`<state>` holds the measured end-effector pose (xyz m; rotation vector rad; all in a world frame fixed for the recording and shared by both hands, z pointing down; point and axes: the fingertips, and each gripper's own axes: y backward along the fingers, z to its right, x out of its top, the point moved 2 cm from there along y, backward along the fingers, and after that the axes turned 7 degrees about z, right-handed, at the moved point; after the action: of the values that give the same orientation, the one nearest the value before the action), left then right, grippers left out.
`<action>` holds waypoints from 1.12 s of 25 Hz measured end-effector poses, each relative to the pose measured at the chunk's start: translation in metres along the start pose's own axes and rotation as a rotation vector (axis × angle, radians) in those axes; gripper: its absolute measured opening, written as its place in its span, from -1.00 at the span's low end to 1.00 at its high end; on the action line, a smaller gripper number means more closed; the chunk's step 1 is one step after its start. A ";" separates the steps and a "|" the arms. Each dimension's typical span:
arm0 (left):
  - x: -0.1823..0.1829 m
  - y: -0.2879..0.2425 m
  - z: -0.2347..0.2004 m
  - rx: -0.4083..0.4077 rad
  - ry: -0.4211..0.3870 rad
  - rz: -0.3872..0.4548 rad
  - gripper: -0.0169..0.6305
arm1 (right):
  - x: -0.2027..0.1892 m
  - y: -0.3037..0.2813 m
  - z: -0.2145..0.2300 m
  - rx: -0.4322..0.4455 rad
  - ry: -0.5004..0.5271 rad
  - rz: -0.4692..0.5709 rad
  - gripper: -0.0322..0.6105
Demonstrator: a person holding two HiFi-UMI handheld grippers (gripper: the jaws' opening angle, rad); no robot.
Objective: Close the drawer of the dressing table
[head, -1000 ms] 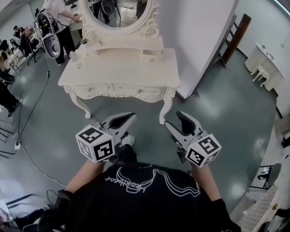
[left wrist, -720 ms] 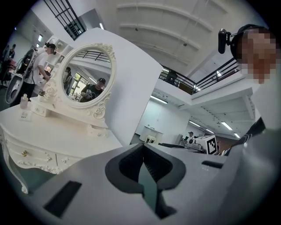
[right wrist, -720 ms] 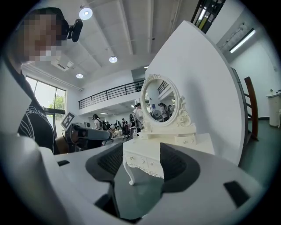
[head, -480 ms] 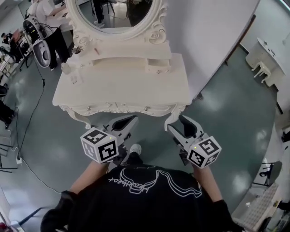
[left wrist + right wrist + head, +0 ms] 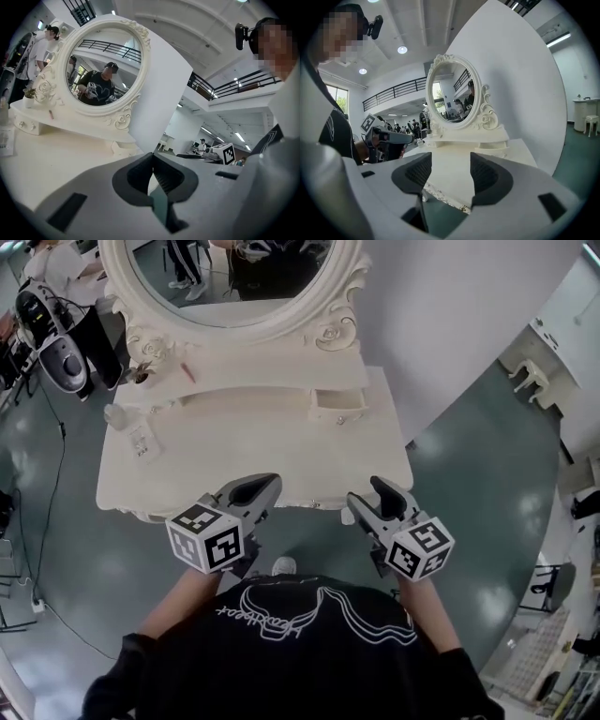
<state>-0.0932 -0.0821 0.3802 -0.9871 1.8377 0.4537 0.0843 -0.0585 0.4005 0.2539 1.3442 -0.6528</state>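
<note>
The cream dressing table [image 5: 234, 460] with its oval mirror [image 5: 225, 282] stands right in front of me. A small drawer [image 5: 337, 409] sticks out of the low shelf unit under the mirror, right of centre; it also shows as the drawer [image 5: 123, 148] and the drawer [image 5: 492, 149] in the gripper views. My left gripper [image 5: 265, 484] hovers over the table's front edge, its jaws closed together and empty [image 5: 152, 158]. My right gripper [image 5: 370, 493] hangs at the front edge further right, jaws apart with nothing between them [image 5: 451, 165]. Both are well short of the drawer.
A clear bottle [image 5: 114, 416], a flat clear pack [image 5: 139, 439], a red stick [image 5: 187, 371] and a small plant [image 5: 141, 371] sit on the table's left. A person with equipment [image 5: 61, 348] stands far left. A white wall panel [image 5: 450, 315] rises right of the mirror.
I have come closer to the table: it went from well ahead of both grippers to lying under their tips. The grippers' jaws look the same as before.
</note>
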 end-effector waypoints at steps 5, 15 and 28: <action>0.006 -0.018 -0.037 -0.001 0.005 -0.015 -0.93 | -0.008 -0.025 0.027 -0.068 -0.042 -0.013 -0.18; -0.001 -0.056 -0.083 0.029 0.029 -0.046 -0.93 | -0.033 -0.071 0.083 -0.158 -0.093 -0.078 -0.24; -0.007 -0.081 -0.155 0.150 0.091 -0.065 -0.93 | -0.071 -0.150 0.146 -0.206 -0.145 -0.193 -0.28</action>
<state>-0.1171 -0.2321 0.4674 -0.9755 1.8844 0.2313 0.1125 -0.2348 0.5308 -0.0889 1.2941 -0.6742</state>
